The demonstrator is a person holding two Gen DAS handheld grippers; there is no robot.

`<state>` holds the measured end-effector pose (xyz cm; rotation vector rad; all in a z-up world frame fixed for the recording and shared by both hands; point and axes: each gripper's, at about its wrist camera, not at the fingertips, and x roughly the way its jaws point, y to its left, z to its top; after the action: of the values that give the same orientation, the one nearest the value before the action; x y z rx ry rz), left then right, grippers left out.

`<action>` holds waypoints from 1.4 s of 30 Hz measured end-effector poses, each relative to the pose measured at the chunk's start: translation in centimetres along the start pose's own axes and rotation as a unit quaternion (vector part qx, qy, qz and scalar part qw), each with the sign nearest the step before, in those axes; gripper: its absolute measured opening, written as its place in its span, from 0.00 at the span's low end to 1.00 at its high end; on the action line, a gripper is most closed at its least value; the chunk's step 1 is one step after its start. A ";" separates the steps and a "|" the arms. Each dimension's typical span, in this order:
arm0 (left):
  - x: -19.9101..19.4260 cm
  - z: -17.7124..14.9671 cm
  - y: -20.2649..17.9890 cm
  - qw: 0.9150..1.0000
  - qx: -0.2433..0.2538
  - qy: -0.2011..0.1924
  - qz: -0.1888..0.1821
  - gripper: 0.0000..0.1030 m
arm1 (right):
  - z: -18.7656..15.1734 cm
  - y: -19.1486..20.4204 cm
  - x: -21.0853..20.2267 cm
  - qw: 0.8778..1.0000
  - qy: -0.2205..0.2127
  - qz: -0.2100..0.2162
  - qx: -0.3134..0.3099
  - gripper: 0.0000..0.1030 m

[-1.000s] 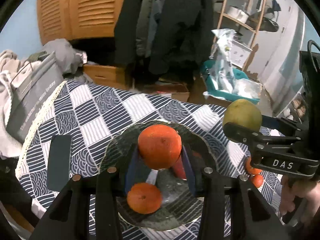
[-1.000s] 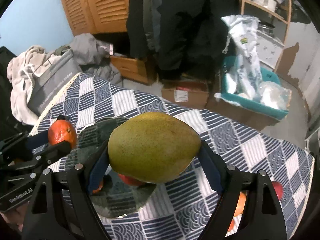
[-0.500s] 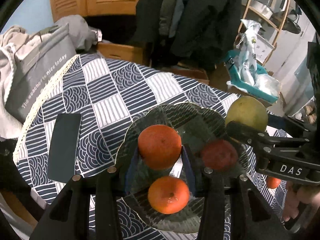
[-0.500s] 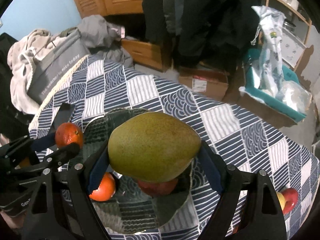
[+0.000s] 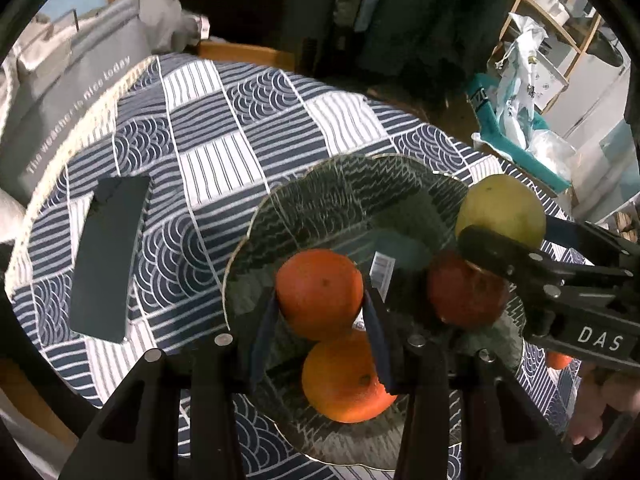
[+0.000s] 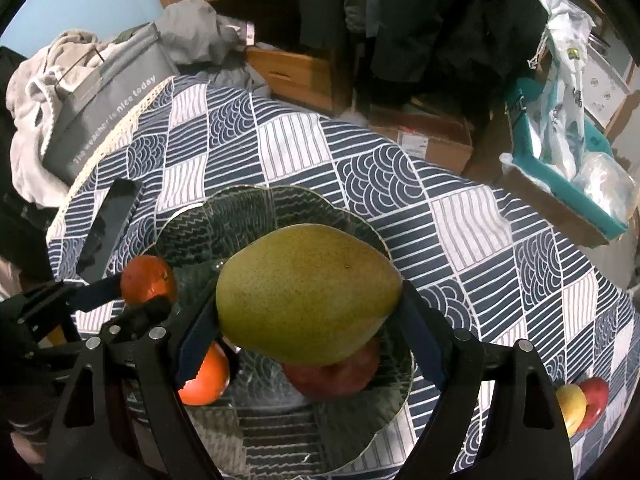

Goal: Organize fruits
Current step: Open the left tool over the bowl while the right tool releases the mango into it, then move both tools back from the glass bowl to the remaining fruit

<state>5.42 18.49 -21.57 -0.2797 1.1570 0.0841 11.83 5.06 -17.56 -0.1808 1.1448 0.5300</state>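
Fruit sits in both my grippers over the glass plate [image 5: 280,208]. My left gripper [image 5: 320,304] has its blue pads clamped on an orange [image 5: 320,292], held above the plate's near half. Just below that gripper, close to its base, a second orange [image 5: 344,380] lies on the plate, and to its right a red apple [image 5: 464,292] rests there too. My right gripper [image 6: 308,320] is clamped wide on a green mango [image 6: 308,292], with both pads pressing its ends; the apple shows directly beneath the mango. From the left camera I see the right gripper coming in from the right side, mango over the plate's far right rim. Left of my left gripper a dark phone [image 5: 108,260] lies flat on the patterned tablecloth [image 5: 208,128]. Far right of my right gripper, two more apples [image 6: 584,404] lie on the cloth, well apart from the plate
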 end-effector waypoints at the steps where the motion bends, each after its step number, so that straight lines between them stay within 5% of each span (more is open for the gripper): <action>1: 0.2 0.0 0.0 1.000 -0.001 0.003 0.000 0.43 | -0.1 0.0 0.1 1.000 0.002 0.001 0.000 0.82; 25: 1.2 -0.3 0.0 1.000 -0.002 0.024 0.016 0.51 | -0.3 0.5 1.3 0.999 0.029 0.012 -0.014 0.80; 42: -1.6 0.0 -1.5 1.000 0.013 0.001 0.008 0.59 | -0.4 -1.4 -3.6 1.000 -0.018 0.007 0.020 0.80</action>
<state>5.06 17.12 -19.85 -0.2479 1.1614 0.0823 11.08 2.58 -14.67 -0.1277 1.1213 0.5197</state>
